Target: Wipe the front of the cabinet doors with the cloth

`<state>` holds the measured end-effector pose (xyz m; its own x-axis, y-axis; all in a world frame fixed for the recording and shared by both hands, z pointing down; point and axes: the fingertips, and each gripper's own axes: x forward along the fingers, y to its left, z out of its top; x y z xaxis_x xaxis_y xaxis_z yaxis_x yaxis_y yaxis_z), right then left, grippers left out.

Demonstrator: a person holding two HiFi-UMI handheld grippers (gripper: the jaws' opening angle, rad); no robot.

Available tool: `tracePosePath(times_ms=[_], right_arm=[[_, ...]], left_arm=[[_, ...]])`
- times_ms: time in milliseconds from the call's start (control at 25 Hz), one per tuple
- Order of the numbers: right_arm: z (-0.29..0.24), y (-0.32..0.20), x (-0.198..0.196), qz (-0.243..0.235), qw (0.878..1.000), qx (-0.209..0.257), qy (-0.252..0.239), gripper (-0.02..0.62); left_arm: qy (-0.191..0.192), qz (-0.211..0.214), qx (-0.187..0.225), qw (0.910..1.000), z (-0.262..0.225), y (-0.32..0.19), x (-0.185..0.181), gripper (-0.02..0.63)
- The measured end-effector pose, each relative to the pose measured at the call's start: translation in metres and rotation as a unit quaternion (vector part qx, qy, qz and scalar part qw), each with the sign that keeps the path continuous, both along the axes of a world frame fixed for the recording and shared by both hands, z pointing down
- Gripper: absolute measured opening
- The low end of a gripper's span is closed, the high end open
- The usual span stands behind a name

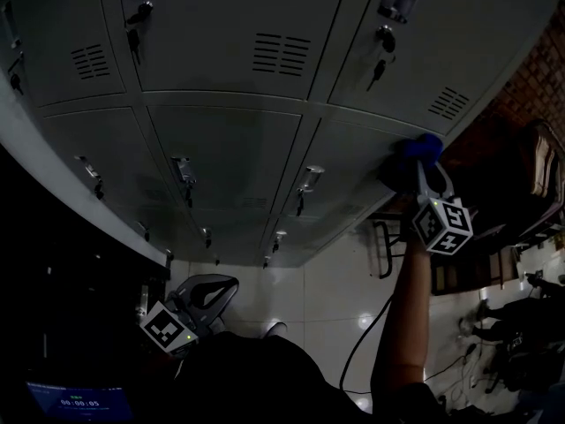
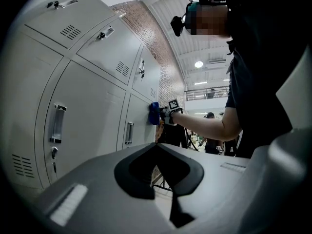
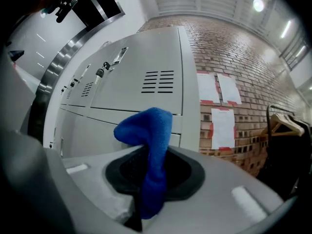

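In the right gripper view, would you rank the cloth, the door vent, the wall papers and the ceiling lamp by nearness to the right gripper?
1. Blue cloth: clamped in the right gripper jaws.
2. Door vent: above, on the cabinet door.
3. Wall papers: right, on the brick wall.
4. Ceiling lamp: top right.

Left gripper (image 1: pixel 216 288) in pale grey moulded shells with black inner pads, right gripper (image 1: pixel 425 168) of the same build, each carrying a white marker cube (image 1: pixel 167 329) with black squares, thin black cable (image 1: pixel 366 338), dark short-sleeved shirt (image 2: pixel 258 82), black head-mounted camera (image 2: pixel 181 22).
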<state>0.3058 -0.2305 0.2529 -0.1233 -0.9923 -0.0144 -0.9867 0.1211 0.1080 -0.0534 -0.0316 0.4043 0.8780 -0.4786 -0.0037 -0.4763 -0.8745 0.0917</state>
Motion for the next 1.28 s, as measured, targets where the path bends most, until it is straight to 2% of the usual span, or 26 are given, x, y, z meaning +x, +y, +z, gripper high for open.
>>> tracePosePath(times_ms=[360, 600, 680, 840, 960, 1120, 1280], right_arm=[[0.004, 0.005, 0.041, 0.047, 0.999, -0.002, -0.002, 0.069], [0.003, 0.016, 0.035, 0.051, 0.999, 0.006, -0.005, 0.069], [0.003, 0.027, 0.016, 0.031, 0.999, 0.017, -0.007, 0.069], [0.013, 0.039, -0.052, -0.044, 0.999, 0.029, -0.007, 0.069], [0.03, 0.038, -0.106, -0.093, 0.995, 0.018, -0.014, 0.069], [0.05, 0.023, -0.168, -0.144, 0.989, 0.0, -0.013, 0.069], [0.069, 0.005, -0.204, -0.173, 0.985, -0.019, -0.014, 0.069]], left_arm=[[-0.001, 0.003, -0.003, 1.0, 0.003, 0.01, 0.0, 0.0], [-0.002, 0.006, -0.009, 0.9999, 0.005, 0.012, -0.002, 0.0], [-0.001, 0.006, -0.004, 1.0, 0.005, 0.013, -0.003, 0.0], [0.002, 0.003, -0.012, 0.9999, 0.007, 0.014, -0.009, 0.0], [0.011, 0.004, -0.005, 0.9999, 0.005, 0.013, -0.014, 0.0], [0.007, 0.001, -0.017, 0.9998, 0.011, 0.012, -0.022, 0.0], [0.009, -0.003, -0.013, 0.9999, 0.012, 0.014, -0.028, 0.0]])
